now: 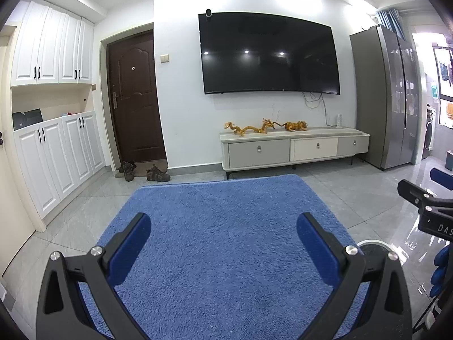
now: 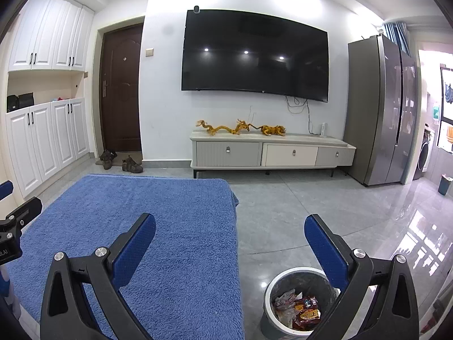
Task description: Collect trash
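Observation:
A round grey trash bin (image 2: 271,291) with a white rim stands on the floor just right of the blue fluffy cover (image 2: 141,226). Several crumpled wrappers (image 2: 300,308) lie inside it, red and silver. My right gripper (image 2: 230,226) hangs open above the cover's right edge, its right finger over the bin, nothing between the blue pads. My left gripper (image 1: 223,226) is open too, held over the middle of the blue cover (image 1: 220,226), empty. The bin's rim (image 1: 371,243) peeks out behind the left gripper's right finger. The right gripper (image 1: 424,206) shows at that view's right edge.
A low TV cabinet (image 2: 271,153) with gold figurines stands against the far wall under a large TV (image 2: 254,53). A grey fridge (image 2: 388,113) is at right, white cupboards (image 2: 42,141) at left, shoes (image 2: 131,165) by the brown door. Glossy tiled floor (image 2: 339,212) lies right of the cover.

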The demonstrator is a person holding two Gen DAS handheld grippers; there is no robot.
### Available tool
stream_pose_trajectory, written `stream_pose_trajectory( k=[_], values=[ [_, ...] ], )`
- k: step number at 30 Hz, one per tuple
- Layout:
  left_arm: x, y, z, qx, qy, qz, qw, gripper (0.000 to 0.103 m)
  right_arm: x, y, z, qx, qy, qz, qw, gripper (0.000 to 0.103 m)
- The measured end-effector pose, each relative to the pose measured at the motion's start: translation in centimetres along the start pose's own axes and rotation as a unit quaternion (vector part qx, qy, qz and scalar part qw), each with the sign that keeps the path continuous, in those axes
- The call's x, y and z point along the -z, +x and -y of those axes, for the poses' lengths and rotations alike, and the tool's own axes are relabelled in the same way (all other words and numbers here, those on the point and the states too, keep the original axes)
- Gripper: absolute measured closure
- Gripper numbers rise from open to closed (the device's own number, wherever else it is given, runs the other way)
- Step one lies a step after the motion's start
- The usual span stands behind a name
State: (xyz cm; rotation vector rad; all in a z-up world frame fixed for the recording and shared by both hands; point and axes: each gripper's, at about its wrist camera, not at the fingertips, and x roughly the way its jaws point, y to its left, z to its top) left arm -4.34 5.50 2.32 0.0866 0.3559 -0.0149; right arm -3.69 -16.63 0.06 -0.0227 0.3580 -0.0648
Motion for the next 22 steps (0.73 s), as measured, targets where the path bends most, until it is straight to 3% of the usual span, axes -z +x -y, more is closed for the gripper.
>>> stream_pose_trajectory(
  k=[22],
  values=[
    [-0.9, -3.4, -0.1, 0.0, -0.009, 0.019, 0.9998, 0.0, -1.2, -3.6, -0.5, -0.007, -0.01, 0.031, 0.999, 0.0]
  ],
)
